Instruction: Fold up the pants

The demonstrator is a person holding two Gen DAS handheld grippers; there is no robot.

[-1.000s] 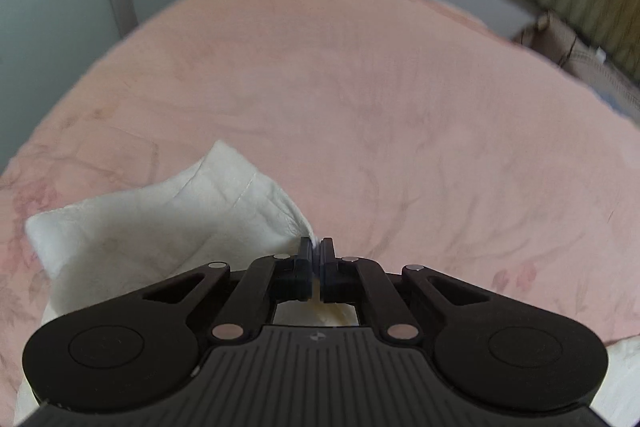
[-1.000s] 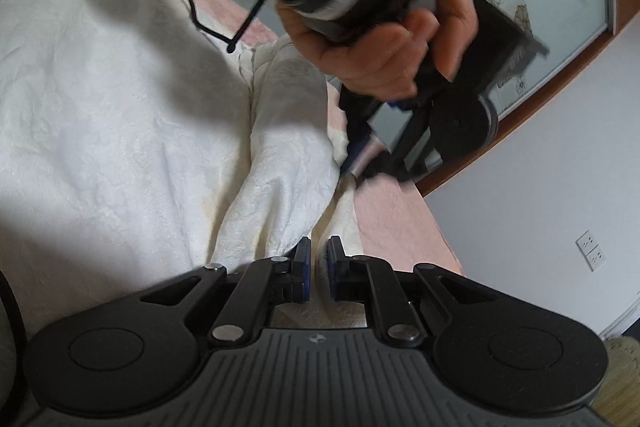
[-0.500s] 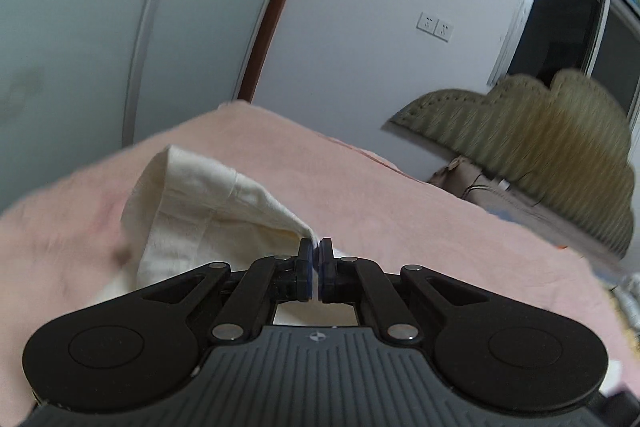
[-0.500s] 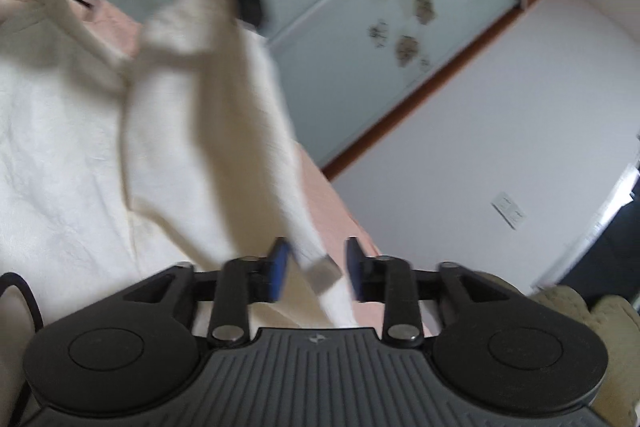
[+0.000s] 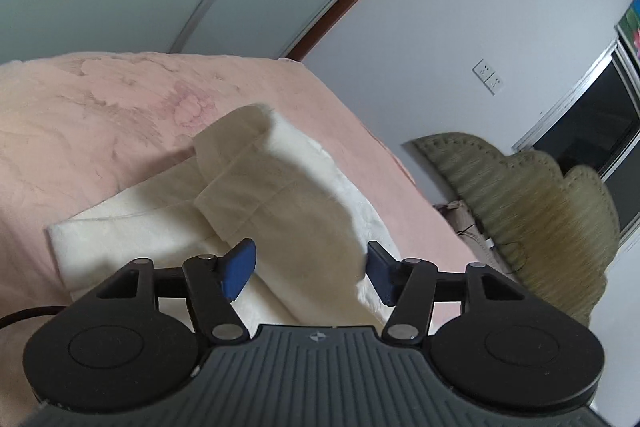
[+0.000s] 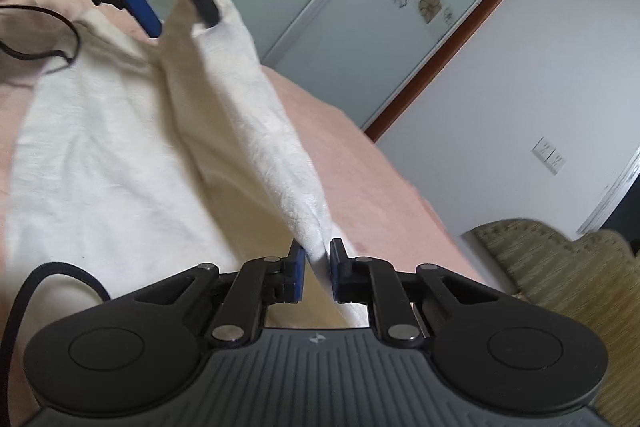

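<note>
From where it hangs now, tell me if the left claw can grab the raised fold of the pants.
Probably yes: the left claw is open with the raised fold of the cream pants just ahead of its fingers, nothing lying between.

Covering the bed, a pink bedspread (image 5: 120, 115) with a faint floral pattern. Standing behind it, frosted sliding doors (image 6: 360, 27) printed with flower motifs, edged by a brown wooden frame (image 6: 460, 55). Sitting on the white wall, a double socket (image 5: 489, 76). Showing dark at the far right, a window (image 5: 592, 131) in a metal frame. Rising beside the bed, an olive tufted headboard (image 5: 532, 211) with a scalloped top. Lying on the bedspread, a black cable (image 6: 40, 51).
</note>
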